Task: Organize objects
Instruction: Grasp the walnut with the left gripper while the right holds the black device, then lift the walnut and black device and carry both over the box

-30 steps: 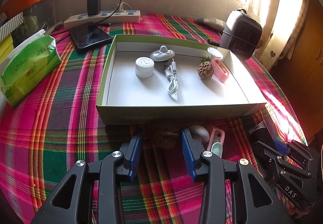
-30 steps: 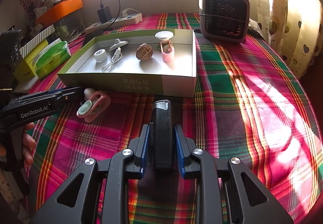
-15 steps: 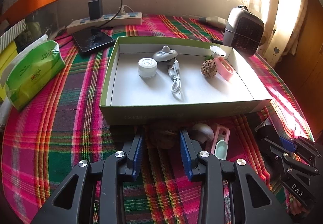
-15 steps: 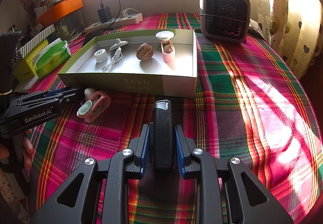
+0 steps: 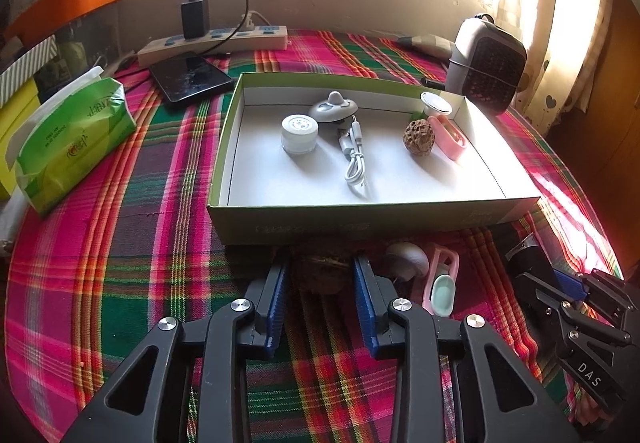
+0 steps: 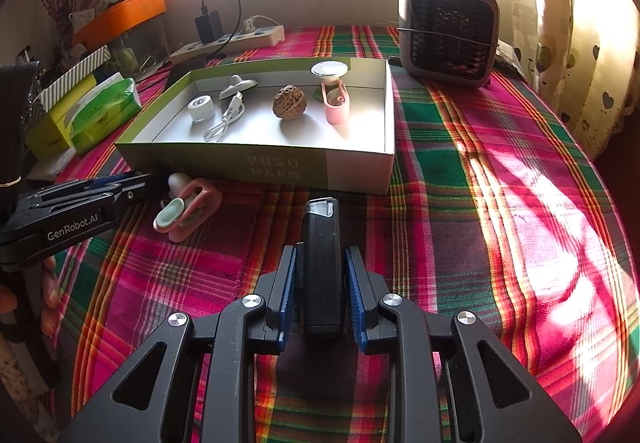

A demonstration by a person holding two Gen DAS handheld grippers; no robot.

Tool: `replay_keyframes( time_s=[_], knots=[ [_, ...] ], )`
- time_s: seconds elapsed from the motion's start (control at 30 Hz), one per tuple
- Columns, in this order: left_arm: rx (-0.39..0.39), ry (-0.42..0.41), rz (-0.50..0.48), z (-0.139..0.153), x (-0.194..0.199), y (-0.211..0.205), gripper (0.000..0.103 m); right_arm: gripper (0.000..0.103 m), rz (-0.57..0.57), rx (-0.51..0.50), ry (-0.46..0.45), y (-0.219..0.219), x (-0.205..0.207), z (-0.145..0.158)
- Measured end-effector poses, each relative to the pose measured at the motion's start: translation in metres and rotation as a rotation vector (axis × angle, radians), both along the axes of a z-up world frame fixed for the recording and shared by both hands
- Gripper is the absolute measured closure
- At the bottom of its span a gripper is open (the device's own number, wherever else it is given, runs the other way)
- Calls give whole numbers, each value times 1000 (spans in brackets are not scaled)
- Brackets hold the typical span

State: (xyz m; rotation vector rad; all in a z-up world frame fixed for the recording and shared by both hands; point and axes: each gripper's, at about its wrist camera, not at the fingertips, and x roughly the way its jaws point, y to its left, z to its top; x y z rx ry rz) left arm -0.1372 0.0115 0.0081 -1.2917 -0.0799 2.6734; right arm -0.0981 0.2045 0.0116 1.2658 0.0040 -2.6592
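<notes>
Left gripper point(image 5: 322, 275): the jaws are closing, and a walnut point(image 5: 322, 273) lies between the blue pads on the plaid cloth point(image 5: 120, 283), just in front of the box point(image 5: 360, 221). The walnut is in shadow, so pad contact cannot be confirmed. Just right of it lie a white knob point(image 5: 406, 257) and a pink clip point(image 5: 440, 283).

Right gripper point(image 6: 320, 279): the jaws are clamped on a black lighter point(image 6: 320, 263), which points forward with its metal top toward the box. The lighter sits low over the cloth.

The left gripper body reads "GenRobot.AI" in the right wrist view; the right gripper body reads "DAS" in the left wrist view.

The box front carries printed characters, upside down and not legible. Inside the box: a white jar point(image 5: 299, 133), a white cable point(image 5: 354, 159), a second walnut point(image 5: 418, 137), and a second pink clip point(image 5: 448, 135).

Beyond the box: a green tissue pack point(image 5: 76, 143), a phone point(image 5: 190, 79), a power strip point(image 5: 216, 41), and a fan point(image 5: 486, 67).
</notes>
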Motion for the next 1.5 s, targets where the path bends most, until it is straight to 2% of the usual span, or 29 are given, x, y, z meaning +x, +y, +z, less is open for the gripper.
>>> replay_keyframes(
  time_s=[0.43,0.57,1.5],
  knots=[
    [-21,48,-7,9,11,1,74,78,10,-9,4,-2,0,0],
    [-55,89,-5,15,18,3,74,78,22,-14,9,-5,1,2],
    [-40,136,-19,32,27,1,74,78,100,-71,45,-25,-5,27]
  ],
)
